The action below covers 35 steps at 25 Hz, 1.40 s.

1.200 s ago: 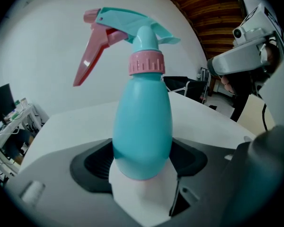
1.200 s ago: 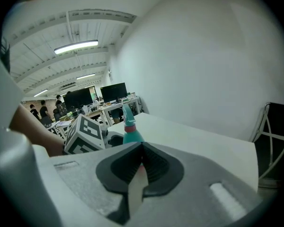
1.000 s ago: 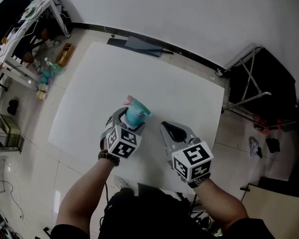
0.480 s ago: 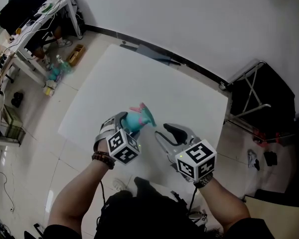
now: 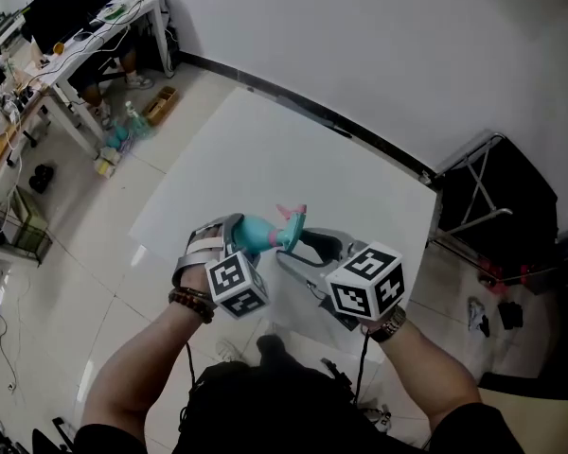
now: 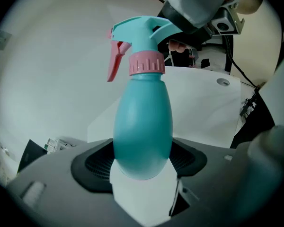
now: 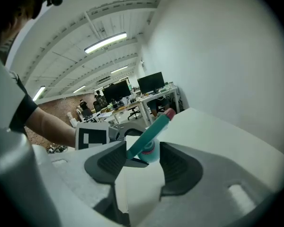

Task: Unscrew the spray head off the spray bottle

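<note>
Left gripper [image 6: 142,162]: clamped on the body of the spray bottle [image 6: 143,122], which is held tilted above the white surface [image 5: 265,149].
Right gripper [image 7: 141,161]: jaws have just been opening and stand wide; the spray head [image 7: 149,137] lies between them, seemingly untouched.
Risk: closing on the trigger [image 6: 114,60] rather than the pink collar [image 6: 146,63] could spray or slip; the bottle might spin in its grip.
</note>
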{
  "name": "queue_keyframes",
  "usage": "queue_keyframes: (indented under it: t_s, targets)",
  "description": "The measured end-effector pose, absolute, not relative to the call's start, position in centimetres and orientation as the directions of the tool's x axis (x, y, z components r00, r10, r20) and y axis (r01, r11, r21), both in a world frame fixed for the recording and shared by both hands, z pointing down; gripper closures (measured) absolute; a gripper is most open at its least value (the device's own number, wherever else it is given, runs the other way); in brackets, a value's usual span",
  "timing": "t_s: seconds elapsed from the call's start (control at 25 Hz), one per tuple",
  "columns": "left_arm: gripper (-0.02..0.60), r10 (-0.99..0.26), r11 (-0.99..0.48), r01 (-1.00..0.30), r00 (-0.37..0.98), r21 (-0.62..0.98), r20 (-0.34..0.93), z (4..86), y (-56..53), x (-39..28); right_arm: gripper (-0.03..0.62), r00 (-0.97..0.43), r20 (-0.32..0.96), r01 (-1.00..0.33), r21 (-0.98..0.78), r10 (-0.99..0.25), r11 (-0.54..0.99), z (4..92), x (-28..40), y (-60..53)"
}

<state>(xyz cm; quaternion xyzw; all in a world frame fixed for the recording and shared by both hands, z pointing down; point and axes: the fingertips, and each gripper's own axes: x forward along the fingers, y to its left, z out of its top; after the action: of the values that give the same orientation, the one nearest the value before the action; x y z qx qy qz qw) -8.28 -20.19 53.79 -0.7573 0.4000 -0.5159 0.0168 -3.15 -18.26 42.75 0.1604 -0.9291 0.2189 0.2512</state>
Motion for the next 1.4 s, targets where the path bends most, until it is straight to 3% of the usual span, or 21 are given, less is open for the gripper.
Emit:
queue_keyframes:
  t_s: [0.4,0.64,0.84,0.96,1.16,1.4]
  targets:
    - [0.198,-0.688,-0.657,-0.486,0.075,-0.576,0.722,51.6,-17.8,-9.3,0.387,-0.855,0.507,-0.418,-0.543,-0.112,0.728,42.1,-4.6,-15.7]
    - [0.198,-0.699,-0.667,-0.417,0.062,-0.618,0.713,51.7,-16.7,-8.6,0.392,-0.783,0.605,-0.476,-0.432,-0.146,0.766,43.3,-4.5,-14.8]
    - [0.198,-0.694,-0.675,-0.390,0.046,-0.626,0.719,51.7,-15.9,-8.4,0.454,-0.736,0.659,-0.495,-0.368,-0.154,0.787,44.1,-4.0,-14.0]
    - [0.198,-0.677,-0.694,-0.379,0.056,-0.612,0.734,51.8,-15.3,-8.2,0.459,-0.725,0.670,-0.488,-0.337,-0.159,0.805,44.1,-4.0,-13.5]
    - [0.199,-0.657,-0.717,-0.370,0.076,-0.590,0.750,51.6,-14.6,-7.7,0.464,-0.689,0.707,-0.421,-0.209,-0.161,0.883,44.0,-3.7,-12.5]
    - [0.199,-0.593,-0.773,-0.348,0.100,-0.530,0.799,51.5,-13.2,-7.3,0.464,-0.674,0.720,-0.248,-0.007,-0.167,0.969,43.3,-3.6,-10.9]
